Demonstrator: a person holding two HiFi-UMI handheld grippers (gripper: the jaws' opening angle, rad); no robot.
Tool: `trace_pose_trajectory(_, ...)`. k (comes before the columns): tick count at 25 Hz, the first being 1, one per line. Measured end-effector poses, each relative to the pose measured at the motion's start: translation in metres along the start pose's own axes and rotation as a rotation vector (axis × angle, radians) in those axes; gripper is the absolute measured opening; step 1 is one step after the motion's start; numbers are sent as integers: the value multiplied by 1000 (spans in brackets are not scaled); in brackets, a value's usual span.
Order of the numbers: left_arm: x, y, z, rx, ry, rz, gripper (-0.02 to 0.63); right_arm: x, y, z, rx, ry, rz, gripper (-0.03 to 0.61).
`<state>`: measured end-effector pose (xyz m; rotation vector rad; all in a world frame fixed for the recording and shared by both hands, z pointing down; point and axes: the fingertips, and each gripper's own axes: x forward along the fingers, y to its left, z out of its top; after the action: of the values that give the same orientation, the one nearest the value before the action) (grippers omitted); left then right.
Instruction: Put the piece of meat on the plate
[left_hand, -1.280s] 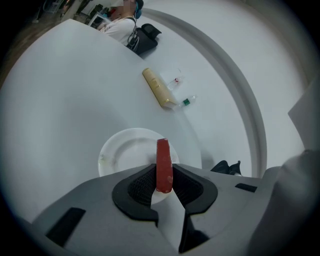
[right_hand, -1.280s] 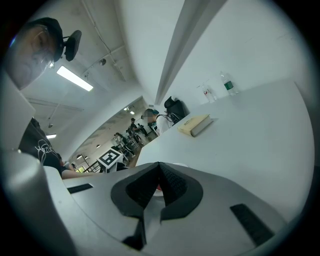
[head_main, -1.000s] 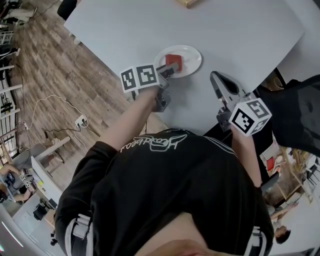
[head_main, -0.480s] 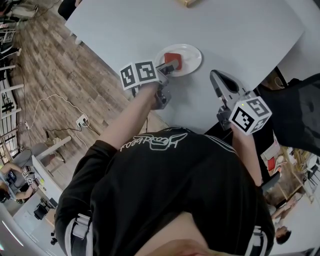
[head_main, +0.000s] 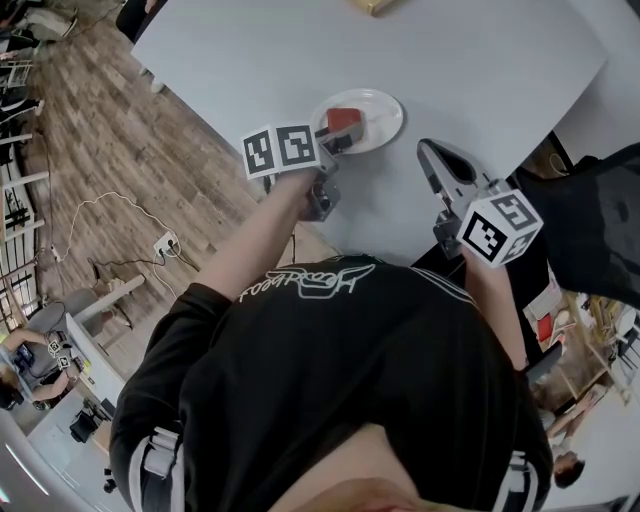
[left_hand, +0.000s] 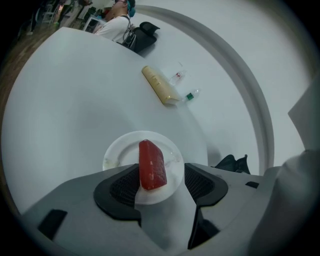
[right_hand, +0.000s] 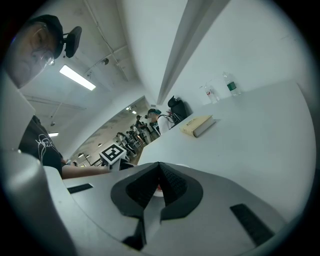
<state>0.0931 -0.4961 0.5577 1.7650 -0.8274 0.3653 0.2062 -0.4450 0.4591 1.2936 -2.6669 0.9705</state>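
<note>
Grey jaws, left: I read the left gripper (left_hand: 161, 174) as spread. Its dark pads stand wider than the meat, with clear plate showing between the meat and the right-hand pad. I cannot tell whether the left-hand pad touches the meat.
Grey jaws, right: the right gripper (right_hand: 160, 172) is closed with nothing in it, its tips meeting in a point. It sits near the table's near edge, well apart from the plate.
Meat: the red piece of meat (left_hand: 152, 165) lies on the white plate (left_hand: 117, 152), toward its near side.
Table: the white table (left_hand: 75, 100) carries the plate close to its near edge.
Far end: a tan book-like block (left_hand: 160, 91) and a small green-capped bottle (left_hand: 192, 95) lie well beyond the plate.
Progress: I judge the placing done and the release made or nearly so. What is left is to draw the left gripper back without dragging the meat.
Views: only the left gripper view shows the gap beside the meat. The head view shows how far apart the two grippers are. The right gripper's own jaws hide almost all of the plate.
</note>
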Motion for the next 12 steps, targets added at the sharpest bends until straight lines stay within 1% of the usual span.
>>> trace_pose_trajectory(3, -1, 2, -4, 57, 16, 20, 278, -1, 1, -3, -11, 9, 2, 8)
trace_pose_trajectory(5, -2, 3, -6, 76, 19, 24, 279, -2, 1, -6, -17, 14, 0, 8)
trace_pose_trajectory(12, -10, 3, -7, 81, 20, -9, 278, 4, 7, -10, -20, 22, 5, 8)
